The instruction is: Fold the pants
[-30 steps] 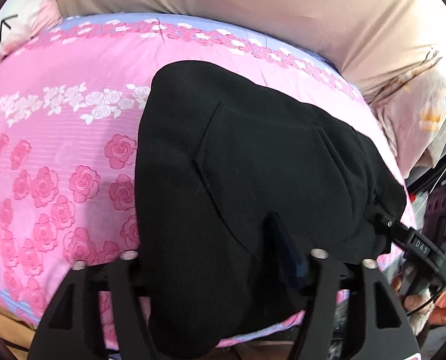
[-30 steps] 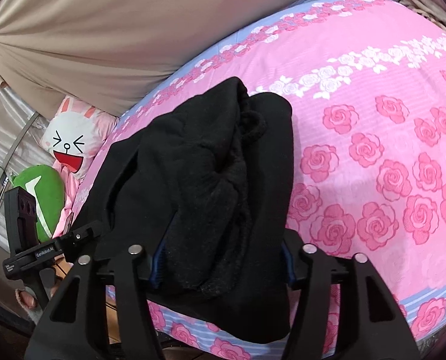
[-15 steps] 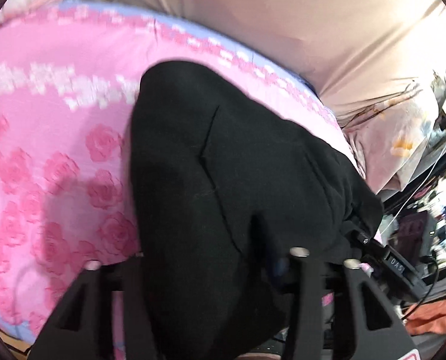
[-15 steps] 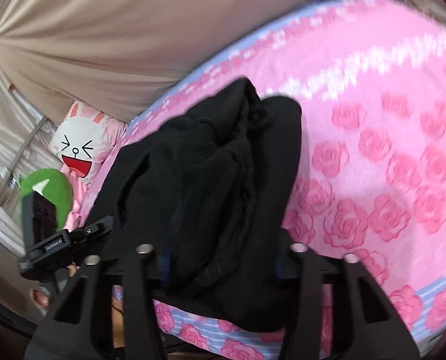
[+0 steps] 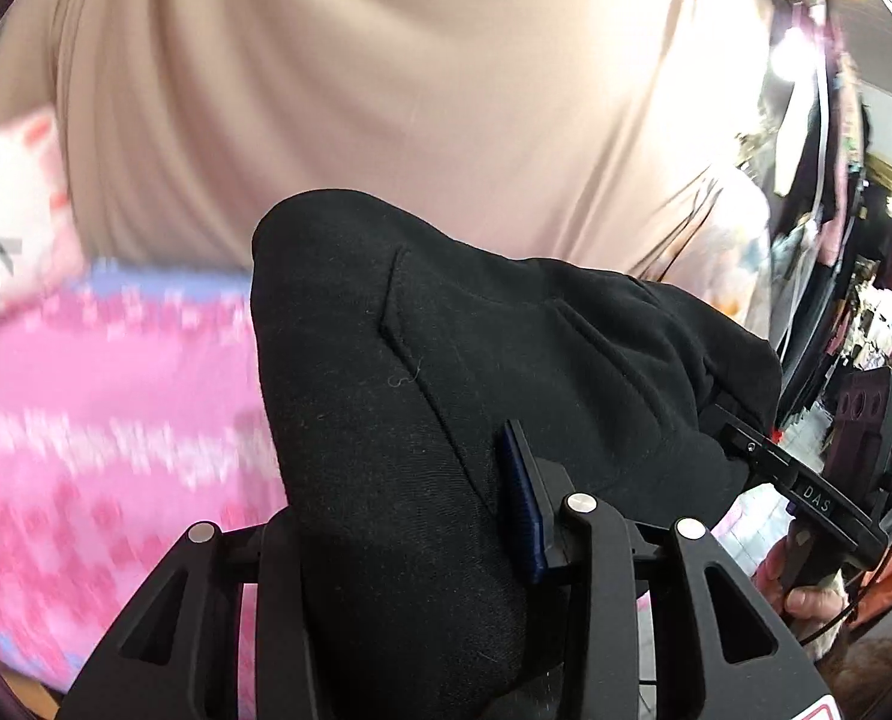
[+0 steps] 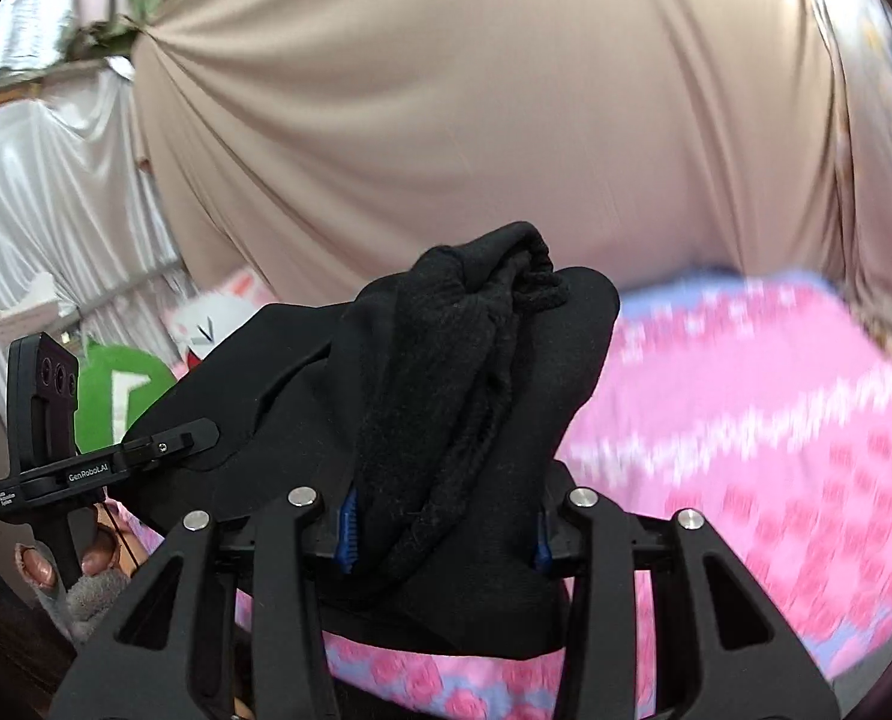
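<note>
The black pants (image 5: 446,360) hang bunched above the pink rose-print bed (image 5: 116,420). My left gripper (image 5: 404,540) is shut on one end of them; its blue pad (image 5: 520,510) presses into the cloth and the other finger is hidden behind the fabric. In the right wrist view my right gripper (image 6: 446,534) is shut on the other end of the pants (image 6: 446,390), a thick wad squeezed between both blue pads (image 6: 350,531). Each view shows the other gripper across the cloth: the right one (image 5: 805,492) and the left one (image 6: 104,468), both held by hands.
A beige curtain (image 6: 475,150) hangs behind the bed (image 6: 775,450). A white cartoon-face pillow (image 5: 8,228) and a green plush (image 6: 122,390) lie at the head end. White drapes (image 6: 56,210) are on one side and cluttered shelves (image 5: 865,312) on the other.
Both grippers have closed on the pants and risen, lifting the cloth off the bed. Both views have tipped up toward the curtain, and the bedspread now blurs below.
</note>
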Demonstrator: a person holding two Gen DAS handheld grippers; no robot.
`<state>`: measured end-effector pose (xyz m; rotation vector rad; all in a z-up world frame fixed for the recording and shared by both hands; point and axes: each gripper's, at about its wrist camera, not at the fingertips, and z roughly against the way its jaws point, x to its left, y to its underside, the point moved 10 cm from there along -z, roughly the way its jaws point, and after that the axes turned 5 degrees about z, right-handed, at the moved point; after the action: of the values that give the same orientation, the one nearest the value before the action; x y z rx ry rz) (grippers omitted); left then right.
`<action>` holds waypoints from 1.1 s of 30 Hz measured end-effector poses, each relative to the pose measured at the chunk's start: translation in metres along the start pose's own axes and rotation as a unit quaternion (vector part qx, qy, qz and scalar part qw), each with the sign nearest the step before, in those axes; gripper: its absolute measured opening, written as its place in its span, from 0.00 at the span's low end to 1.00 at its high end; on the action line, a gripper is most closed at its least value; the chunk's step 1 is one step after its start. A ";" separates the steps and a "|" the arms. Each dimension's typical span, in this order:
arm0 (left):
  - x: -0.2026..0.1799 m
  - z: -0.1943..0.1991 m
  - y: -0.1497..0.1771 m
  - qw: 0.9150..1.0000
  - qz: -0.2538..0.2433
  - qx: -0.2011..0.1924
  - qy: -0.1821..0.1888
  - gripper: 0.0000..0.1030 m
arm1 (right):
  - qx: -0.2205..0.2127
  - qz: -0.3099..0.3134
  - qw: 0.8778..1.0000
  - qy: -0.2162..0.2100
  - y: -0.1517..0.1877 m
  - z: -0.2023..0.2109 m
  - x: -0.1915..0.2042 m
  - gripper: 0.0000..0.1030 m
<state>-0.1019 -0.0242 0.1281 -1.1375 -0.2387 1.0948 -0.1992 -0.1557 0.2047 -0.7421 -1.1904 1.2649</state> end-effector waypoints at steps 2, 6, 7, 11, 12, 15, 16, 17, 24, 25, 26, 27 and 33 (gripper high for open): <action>-0.010 0.013 -0.024 0.999 -0.020 -0.032 0.003 0.35 | -0.029 0.019 0.999 -0.001 -0.025 0.008 0.005 0.38; -0.024 0.030 -0.066 0.995 -0.057 -0.084 0.002 0.36 | -0.077 0.044 0.996 -0.001 -0.070 0.012 0.014 0.39; -0.027 0.031 -0.075 0.993 -0.065 -0.094 0.000 0.37 | -0.087 0.048 0.995 -0.001 -0.080 0.012 0.014 0.39; -0.035 0.035 -0.109 0.988 -0.089 -0.128 -0.004 0.40 | -0.119 0.062 0.991 -0.003 -0.113 0.008 0.014 0.40; -0.036 0.035 -0.116 0.986 -0.094 -0.134 -0.005 0.40 | -0.127 0.065 0.990 -0.004 -0.123 0.006 0.013 0.40; -0.039 0.032 -0.140 0.982 -0.109 -0.151 -0.009 0.41 | -0.146 0.075 0.986 -0.004 -0.144 -0.002 0.013 0.40; -0.040 0.030 -0.149 0.981 -0.115 -0.158 -0.010 0.41 | -0.151 0.078 0.985 -0.005 -0.152 -0.006 0.013 0.41; -0.040 0.029 -0.156 0.979 -0.118 -0.164 -0.011 0.41 | -0.154 0.081 0.985 -0.006 -0.156 -0.009 0.012 0.41; -0.028 -0.001 -0.203 0.974 -0.127 -0.185 -0.017 0.42 | -0.150 0.070 0.986 -0.018 -0.194 -0.065 -0.006 0.42; -0.022 -0.012 -0.207 0.976 -0.123 -0.181 -0.017 0.42 | -0.145 0.067 0.987 -0.019 -0.196 -0.076 -0.011 0.42; -0.018 -0.024 -0.212 0.977 -0.120 -0.176 -0.019 0.42 | -0.140 0.063 0.988 -0.019 -0.194 -0.086 -0.018 0.42; -0.012 -0.036 -0.215 0.978 -0.115 -0.171 -0.020 0.42 | -0.132 0.057 0.989 -0.019 -0.194 -0.102 -0.025 0.42; 0.042 -0.134 -0.222 0.990 -0.075 -0.116 -0.034 0.42 | -0.085 0.018 0.996 -0.015 -0.171 -0.198 -0.075 0.42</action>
<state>0.1333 -0.0717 0.2338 -1.2685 -0.5076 0.9901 0.0489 -0.2279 0.2901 -0.8753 -1.3254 1.2181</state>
